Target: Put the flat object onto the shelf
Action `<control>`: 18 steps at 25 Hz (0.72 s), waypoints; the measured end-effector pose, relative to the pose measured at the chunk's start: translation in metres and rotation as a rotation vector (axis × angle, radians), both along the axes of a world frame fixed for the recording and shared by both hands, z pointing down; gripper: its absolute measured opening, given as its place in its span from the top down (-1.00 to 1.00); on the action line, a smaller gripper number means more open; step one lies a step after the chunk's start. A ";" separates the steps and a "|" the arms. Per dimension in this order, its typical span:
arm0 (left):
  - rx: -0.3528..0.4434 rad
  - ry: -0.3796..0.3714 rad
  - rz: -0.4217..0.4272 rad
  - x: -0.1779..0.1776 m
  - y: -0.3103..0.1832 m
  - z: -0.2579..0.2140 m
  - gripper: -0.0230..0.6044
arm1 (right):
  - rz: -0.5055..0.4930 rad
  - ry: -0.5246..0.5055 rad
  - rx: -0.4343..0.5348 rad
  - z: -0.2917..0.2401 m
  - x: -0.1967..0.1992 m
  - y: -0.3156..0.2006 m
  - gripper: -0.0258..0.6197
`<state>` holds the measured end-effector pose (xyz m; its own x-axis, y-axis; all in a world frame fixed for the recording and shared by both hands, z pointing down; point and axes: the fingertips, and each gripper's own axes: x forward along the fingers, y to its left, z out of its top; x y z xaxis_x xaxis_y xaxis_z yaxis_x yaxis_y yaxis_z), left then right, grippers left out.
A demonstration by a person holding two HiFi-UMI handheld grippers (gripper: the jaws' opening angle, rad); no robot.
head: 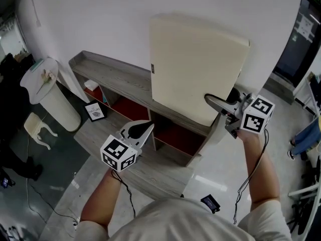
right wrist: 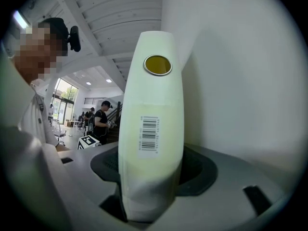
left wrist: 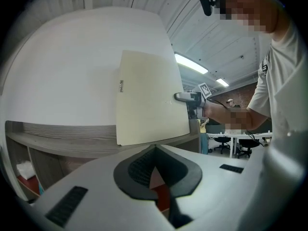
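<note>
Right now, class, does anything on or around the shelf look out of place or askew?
The cream flat panel stands upright on one edge on the shelf's top board, not lying flat. The right gripper is clamped on its side edge, so it looks mid-placement, not fallen.

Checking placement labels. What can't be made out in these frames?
- Head view: right end of the shelf, hidden behind the cream panel.
- Right gripper view: the shelf entirely, blocked by the panel in the right gripper.
- Left gripper view: print on the panel's small label, too small.
- All views: whether the panel's bottom edge touches the shelf.
</note>
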<state>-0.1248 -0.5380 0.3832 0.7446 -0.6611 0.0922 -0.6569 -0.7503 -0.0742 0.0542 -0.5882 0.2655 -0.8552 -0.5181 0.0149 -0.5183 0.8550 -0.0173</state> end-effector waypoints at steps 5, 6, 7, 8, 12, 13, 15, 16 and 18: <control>-0.013 0.011 0.003 0.005 0.002 0.004 0.88 | -0.002 0.004 0.008 -0.002 0.000 0.001 -0.02; -0.016 0.015 0.004 0.005 0.002 0.004 0.88 | -0.004 0.003 0.012 -0.002 0.000 0.002 -0.03; -0.018 0.019 0.006 0.005 0.003 0.005 0.88 | -0.005 0.000 0.013 -0.002 -0.001 0.002 -0.04; -0.020 0.022 0.008 0.005 0.004 0.006 0.88 | -0.002 -0.003 0.015 -0.002 -0.001 0.003 -0.05; -0.024 0.024 0.010 0.002 0.009 0.008 0.88 | 0.027 -0.007 0.016 -0.002 0.000 0.001 -0.07; -0.026 0.025 0.010 0.000 0.010 0.009 0.88 | 0.036 -0.004 0.016 -0.001 0.000 0.002 -0.07; -0.031 0.028 0.011 -0.004 0.015 0.010 0.88 | 0.059 0.001 0.012 0.001 0.002 0.003 -0.08; -0.032 0.030 0.011 -0.006 0.018 0.011 0.88 | 0.072 0.001 0.009 0.002 0.004 0.004 -0.08; -0.035 0.030 0.015 -0.011 0.023 0.013 0.88 | 0.102 -0.004 0.005 0.006 0.009 0.008 -0.08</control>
<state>-0.1355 -0.5148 0.3964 0.7569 -0.6469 0.0926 -0.6474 -0.7616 -0.0286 0.0629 -0.5799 0.2712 -0.7982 -0.6023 0.0091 -0.6023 0.7981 -0.0153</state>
